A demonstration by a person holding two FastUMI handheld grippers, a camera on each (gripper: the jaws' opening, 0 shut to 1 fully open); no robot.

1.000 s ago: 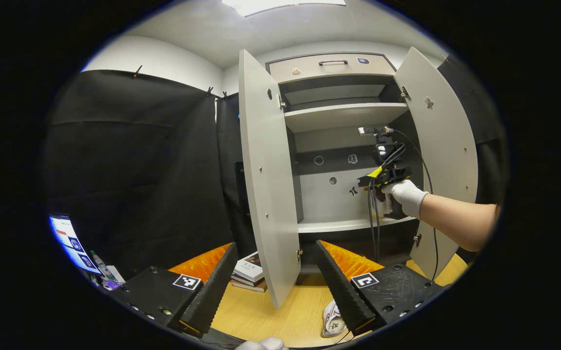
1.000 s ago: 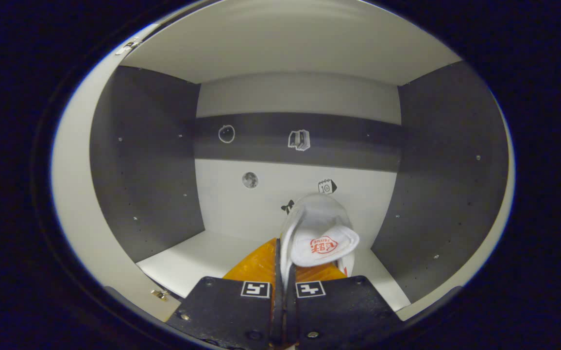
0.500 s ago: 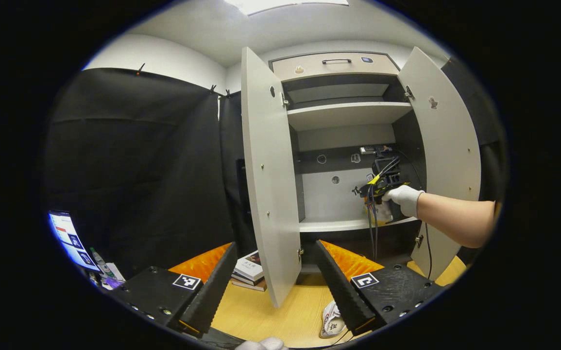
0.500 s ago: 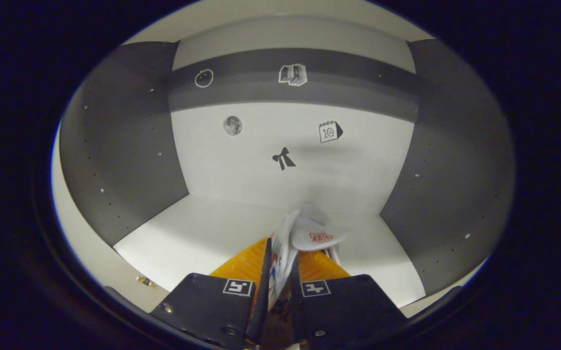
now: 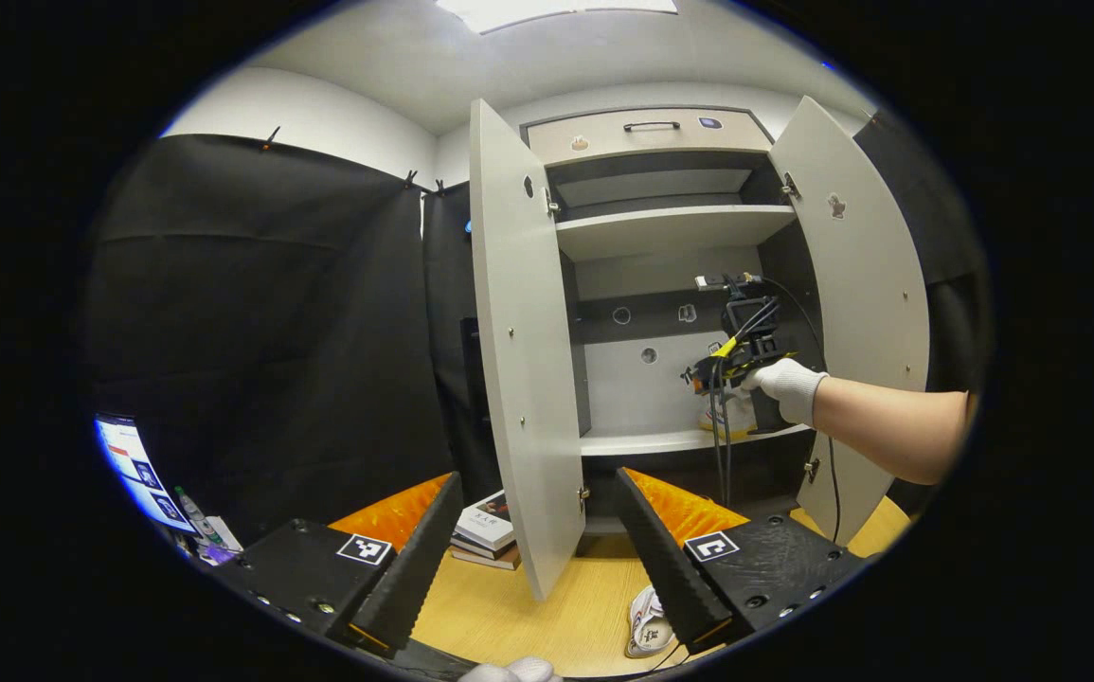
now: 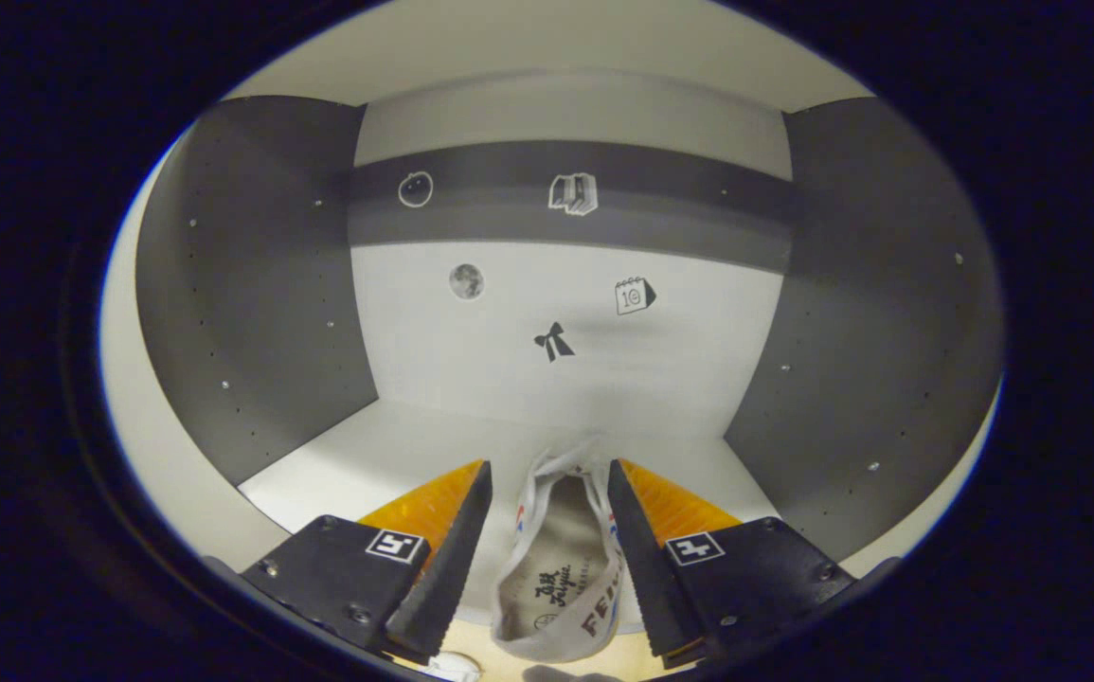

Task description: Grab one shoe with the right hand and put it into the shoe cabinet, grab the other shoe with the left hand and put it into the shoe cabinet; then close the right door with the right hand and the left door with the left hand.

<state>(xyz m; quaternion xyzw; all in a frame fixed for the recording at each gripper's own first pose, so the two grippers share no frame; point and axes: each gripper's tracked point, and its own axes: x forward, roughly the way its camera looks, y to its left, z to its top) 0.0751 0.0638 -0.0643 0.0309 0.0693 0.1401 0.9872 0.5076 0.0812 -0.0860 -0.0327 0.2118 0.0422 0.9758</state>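
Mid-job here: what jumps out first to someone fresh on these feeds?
In the right gripper view, a white sneaker lies on the cabinet shelf between the open fingers of the right gripper. In the left gripper view, the shoe cabinet stands with both doors wide open, a gloved hand reaching into it. The other shoe waits on the wooden floor by the open left gripper.

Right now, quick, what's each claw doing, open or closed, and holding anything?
Left claw: open, holding nothing.
Right claw: open, straddling the shoe on the cabinet shelf, not gripping it.
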